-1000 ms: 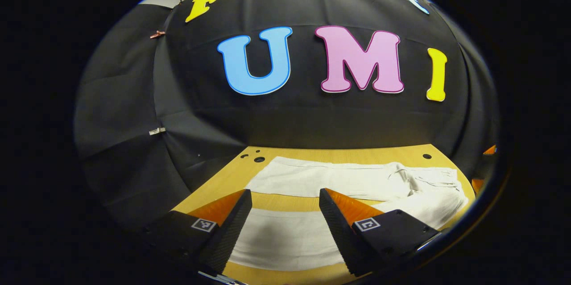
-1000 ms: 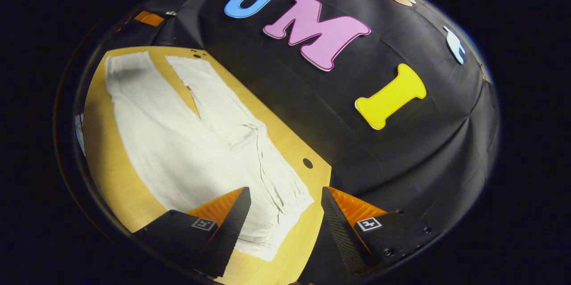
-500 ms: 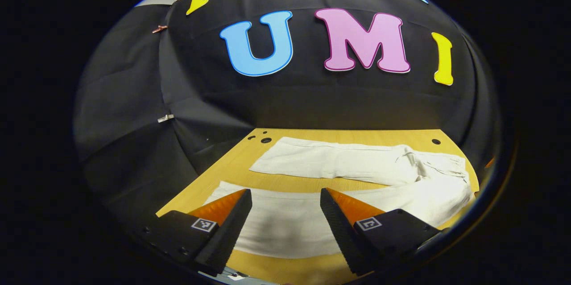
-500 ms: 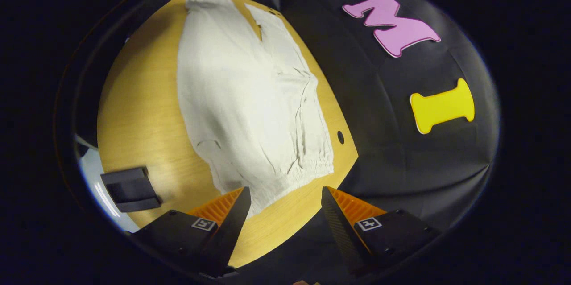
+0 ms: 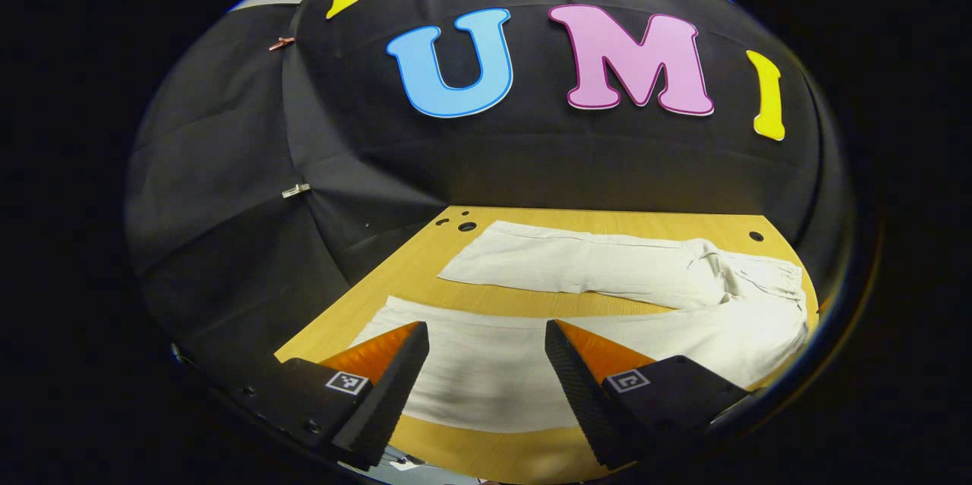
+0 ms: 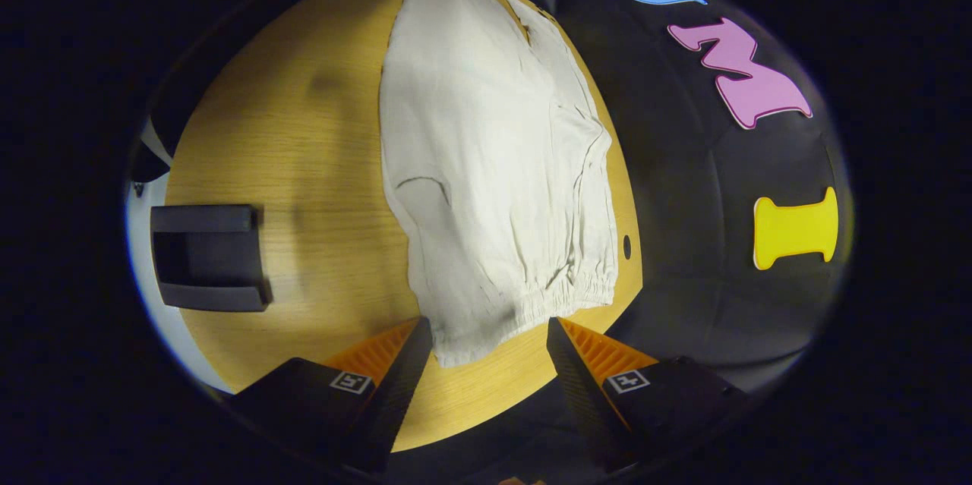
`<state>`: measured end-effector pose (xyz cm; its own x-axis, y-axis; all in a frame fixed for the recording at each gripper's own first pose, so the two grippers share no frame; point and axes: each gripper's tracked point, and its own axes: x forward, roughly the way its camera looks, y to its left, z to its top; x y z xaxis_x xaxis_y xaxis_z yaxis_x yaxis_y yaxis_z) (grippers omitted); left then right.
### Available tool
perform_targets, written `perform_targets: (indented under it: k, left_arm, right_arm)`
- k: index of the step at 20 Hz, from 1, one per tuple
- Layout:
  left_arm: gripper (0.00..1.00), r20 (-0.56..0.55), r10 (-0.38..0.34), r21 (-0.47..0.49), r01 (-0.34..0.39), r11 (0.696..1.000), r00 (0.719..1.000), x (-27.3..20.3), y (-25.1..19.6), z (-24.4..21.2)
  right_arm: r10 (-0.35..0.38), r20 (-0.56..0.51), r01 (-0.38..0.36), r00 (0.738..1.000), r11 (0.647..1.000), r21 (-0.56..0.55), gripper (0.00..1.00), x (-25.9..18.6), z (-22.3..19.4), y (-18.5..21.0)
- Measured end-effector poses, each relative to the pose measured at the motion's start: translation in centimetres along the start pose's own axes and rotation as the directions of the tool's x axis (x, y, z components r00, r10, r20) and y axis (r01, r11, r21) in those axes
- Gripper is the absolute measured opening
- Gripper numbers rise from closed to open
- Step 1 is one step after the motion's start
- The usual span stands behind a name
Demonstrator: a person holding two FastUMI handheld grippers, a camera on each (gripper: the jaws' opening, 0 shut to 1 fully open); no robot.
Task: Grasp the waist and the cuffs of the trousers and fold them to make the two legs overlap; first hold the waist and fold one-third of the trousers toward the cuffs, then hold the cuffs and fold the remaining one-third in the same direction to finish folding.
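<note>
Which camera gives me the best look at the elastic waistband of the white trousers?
The right gripper view: the gathered elastic waistband lies close ahead of that gripper's open fingers, its puckers plain. The left gripper view shows the waistband far off at the picture's right edge, squeezed small, with the two legs spread toward the left.

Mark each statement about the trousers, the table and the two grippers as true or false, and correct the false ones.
1. The trousers lie flat on the wooden table with the two legs spread apart. True.
2. The right gripper is shut on the waistband. False: its jaws are open, with the waist corner lying between them.
3. The left gripper is open above the nearer leg. True.
4. The trousers are already folded in thirds. False: they lie at full length, unfolded.
5. A dark block sits on the table, apart from the trousers. True.
</note>
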<state>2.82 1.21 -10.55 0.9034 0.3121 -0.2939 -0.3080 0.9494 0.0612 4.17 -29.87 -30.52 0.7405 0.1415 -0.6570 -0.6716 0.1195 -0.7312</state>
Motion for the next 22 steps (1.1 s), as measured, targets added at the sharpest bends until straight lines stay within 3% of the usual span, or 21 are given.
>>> perform_targets:
  k: [6, 8, 9, 10, 13, 15, 16, 19, 22]
  left_arm:
    - [0.98, -0.03, 0.01, 0.02, -0.009, 1.0, 0.999, 0.2, 0.1, -1.1]
    - [0.98, -0.047, 0.02, 0.034, -0.018, 0.999, 0.999, -0.2, 0.9, -1.7]
    - [0.98, -0.052, 0.027, 0.043, -0.024, 0.999, 0.998, -0.3, 1.4, -1.8]
    - [0.98, -0.061, 0.03, 0.053, -0.027, 0.998, 0.998, -0.3, 2.0, -2.0]
    - [0.98, -0.08, 0.017, 0.104, -0.009, 0.995, 0.997, 0.2, 3.8, -3.4]
    - [0.97, -0.145, 0.036, 0.149, -0.014, 0.989, 0.989, 1.2, 6.4, -6.7]
    - [0.98, -0.18, 0.049, 0.198, -0.013, 0.98, 0.982, 2.0, 8.5, -8.5]
    - [0.97, -0.209, 0.057, 0.291, 0.006, 0.957, 0.976, 3.5, 12.3, -10.1]
    - [0.97, -0.23, 0.056, 0.494, 0.067, 0.867, 0.972, 5.2, 16.7, -11.9]
  right_arm:
    - [0.002, -0.044, -0.001, 0.999, 1.0, 0.028, 0.89, 2.8, 0.2, -1.3]
    - [0.012, -0.078, -0.013, 0.997, 1.0, -0.01, 0.7, 3.6, 0.3, -0.8]
    - [0.027, -0.095, -0.029, 0.995, 0.999, -0.018, 0.5, 3.9, 0.2, -0.6]
    - [0.035, -0.112, -0.039, 0.993, 0.999, -0.035, 0.38, 4.0, 0.2, -0.5]
    - [0.089, -0.164, -0.094, 0.983, 0.995, -0.023, 0.24, 4.0, 0.2, -0.3]
    - [0.205, -0.2, -0.2, 0.958, 0.979, 0.043, 0.18, 4.5, 0.4, -0.2]
    - [0.265, -0.205, -0.26, 0.942, 0.964, 0.049, 0.05, 4.1, 0.6, -0.1]
    - [0.301, -0.219, -0.3, 0.928, 0.953, 0.04, 0.05, 4.1, 0.8, 0.0]
    - [0.29, -0.243, -0.293, 0.926, 0.956, 0.021, 0.05, 4.2, 0.9, -0.2]
